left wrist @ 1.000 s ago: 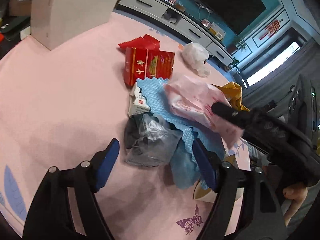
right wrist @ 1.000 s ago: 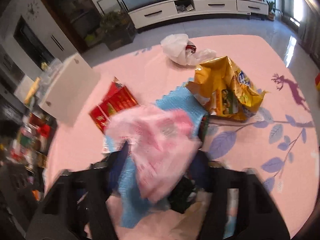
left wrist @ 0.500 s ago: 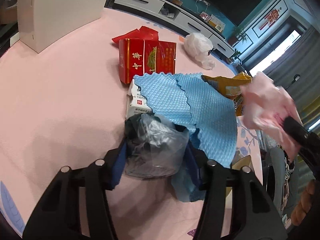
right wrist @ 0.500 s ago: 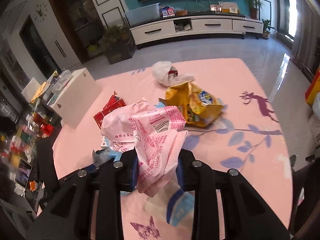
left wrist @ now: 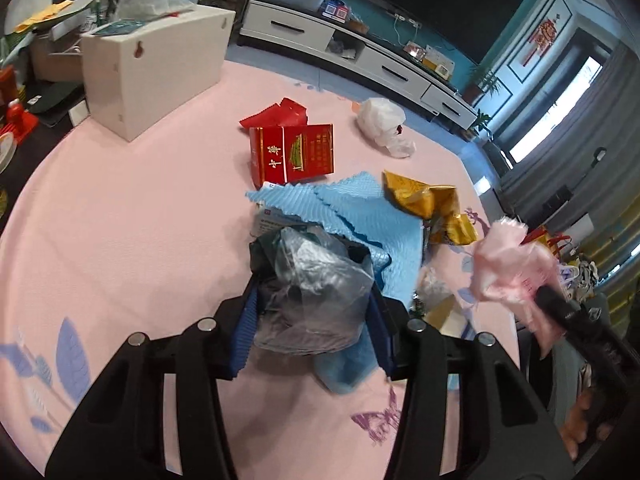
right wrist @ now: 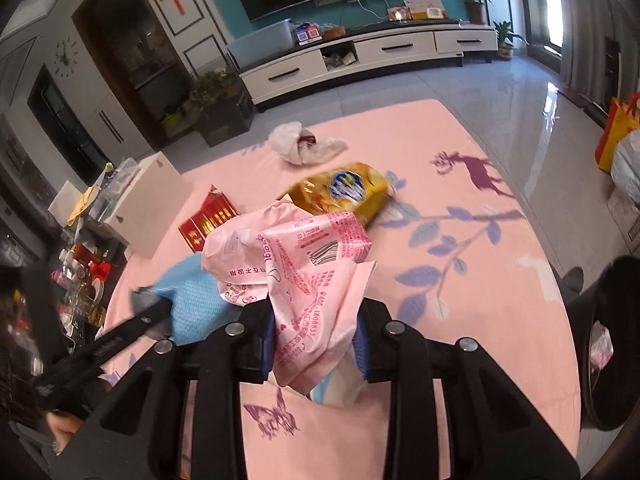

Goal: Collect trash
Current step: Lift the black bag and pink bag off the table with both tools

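A crumpled grey plastic bag (left wrist: 316, 280) sits between the blue pads of my left gripper (left wrist: 312, 304). Its jaws are closing and the pads press on the bag, just above the pink mat (left wrist: 120, 220). Under the bag lies a blue cloth (left wrist: 352, 216), and one corner of it hangs below the bag. My right gripper (right wrist: 315, 332) is shut on a pink printed wrapper (right wrist: 288, 248), held up in the air to the right of the pile. The same pink wrapper (left wrist: 508, 268) shows blurred at the right of the left wrist view.
On the mat lie a red carton (left wrist: 292, 152), a gold snack bag (left wrist: 428, 200) and a white plastic bag (left wrist: 380, 120). A white box (left wrist: 156, 64) stands at the back left. A black bin (right wrist: 608, 344) stands off the mat's right edge.
My left gripper has shut around the grey bag and risen a little with it. The right gripper has carried the pink wrapper off the pile and away to the right.
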